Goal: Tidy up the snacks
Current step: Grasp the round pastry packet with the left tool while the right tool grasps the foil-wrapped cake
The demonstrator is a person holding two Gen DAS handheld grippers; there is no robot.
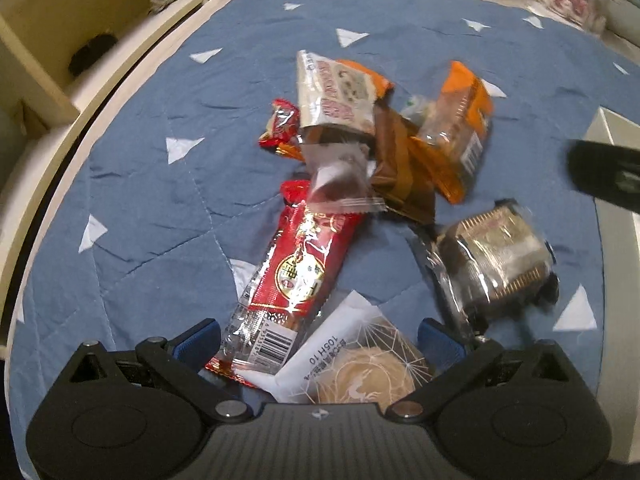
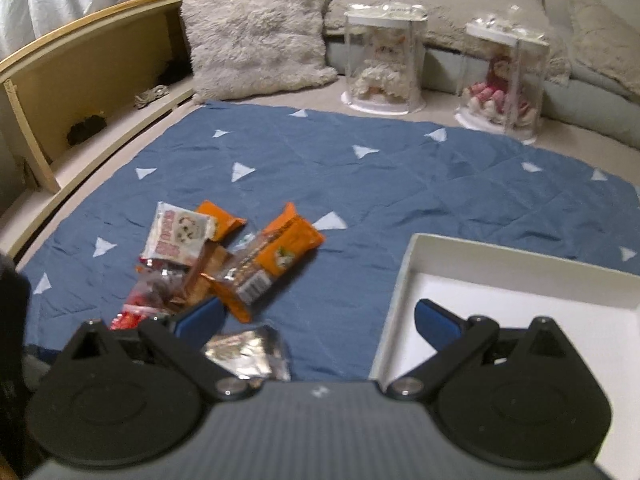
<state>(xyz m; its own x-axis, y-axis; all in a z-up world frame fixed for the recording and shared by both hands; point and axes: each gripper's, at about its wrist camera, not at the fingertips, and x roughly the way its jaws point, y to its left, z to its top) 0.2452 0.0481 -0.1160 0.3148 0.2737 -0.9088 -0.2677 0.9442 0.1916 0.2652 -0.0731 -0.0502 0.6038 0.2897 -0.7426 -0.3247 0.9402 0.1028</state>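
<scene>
A pile of snack packets lies on a blue quilt [image 1: 132,208]. My left gripper [image 1: 320,342] is open, low over the pile, its jaws on either side of a red sausage packet [image 1: 296,276] and a white pastry packet [image 1: 360,364]. A silver-wrapped cake [image 1: 496,256] lies right of it, orange packets [image 1: 460,128] and a white cookie bag [image 1: 336,92] beyond. My right gripper [image 2: 320,324] is open and empty, hovering between the pile [image 2: 224,256] and a white tray [image 2: 404,272], above the silver packet [image 2: 248,350].
The quilt [image 2: 360,184] covers a bed. A fluffy pillow [image 2: 256,28] and two clear doll cases [image 2: 384,60] [image 2: 500,80] stand at the far end. A wooden shelf [image 2: 80,92] runs along the left side. The white tray edge [image 1: 612,128] shows at the right.
</scene>
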